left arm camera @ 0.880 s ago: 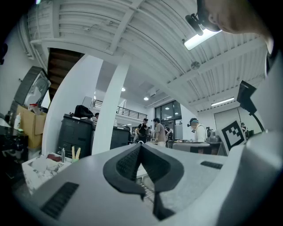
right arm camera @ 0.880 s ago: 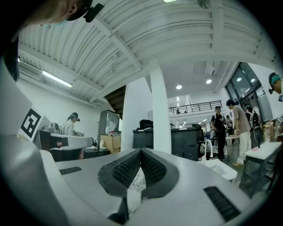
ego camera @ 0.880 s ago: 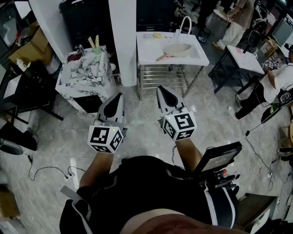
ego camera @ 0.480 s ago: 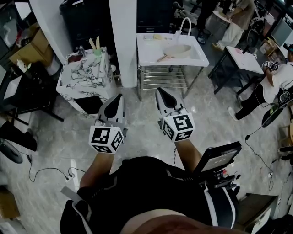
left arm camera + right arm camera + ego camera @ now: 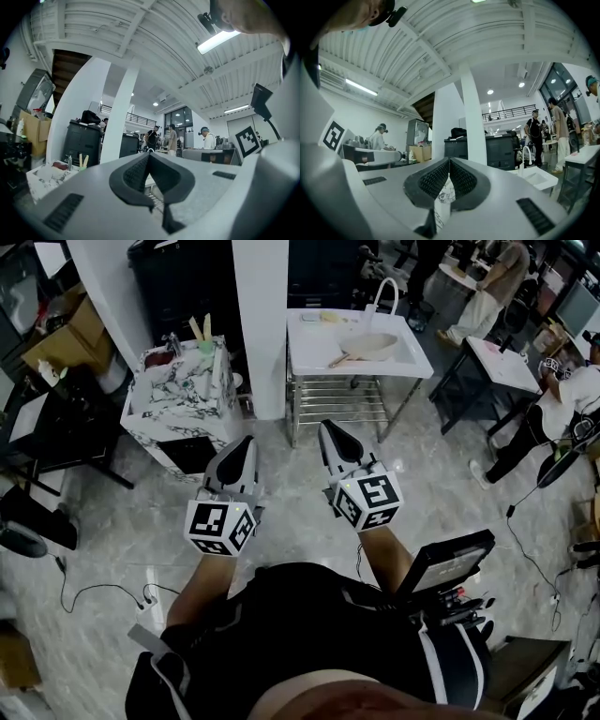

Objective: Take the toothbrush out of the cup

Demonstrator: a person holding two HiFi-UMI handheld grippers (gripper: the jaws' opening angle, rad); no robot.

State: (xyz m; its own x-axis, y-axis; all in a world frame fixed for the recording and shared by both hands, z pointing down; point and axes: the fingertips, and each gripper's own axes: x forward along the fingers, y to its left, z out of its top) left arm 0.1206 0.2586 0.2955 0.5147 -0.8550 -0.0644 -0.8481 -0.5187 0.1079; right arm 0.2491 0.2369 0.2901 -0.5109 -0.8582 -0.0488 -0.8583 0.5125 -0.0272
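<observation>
The cup [image 5: 206, 346] stands on the cabinet [image 5: 178, 397], left of the sink table [image 5: 311, 354].

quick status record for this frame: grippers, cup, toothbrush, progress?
left gripper: jaws shut, empty, held level
right gripper: jaws shut, empty, held level
cup: on marble-pattern cabinet, far edge
toothbrush: upright in cup, beside a second one
progress: not started; both grippers well short of the cabinet

Glossy tile floor [image 5: 112, 521], marble-look cabinet [image 5: 178, 404], metal rack [image 5: 342, 395], glossy wht sink top [image 5: 309, 343]
</observation>
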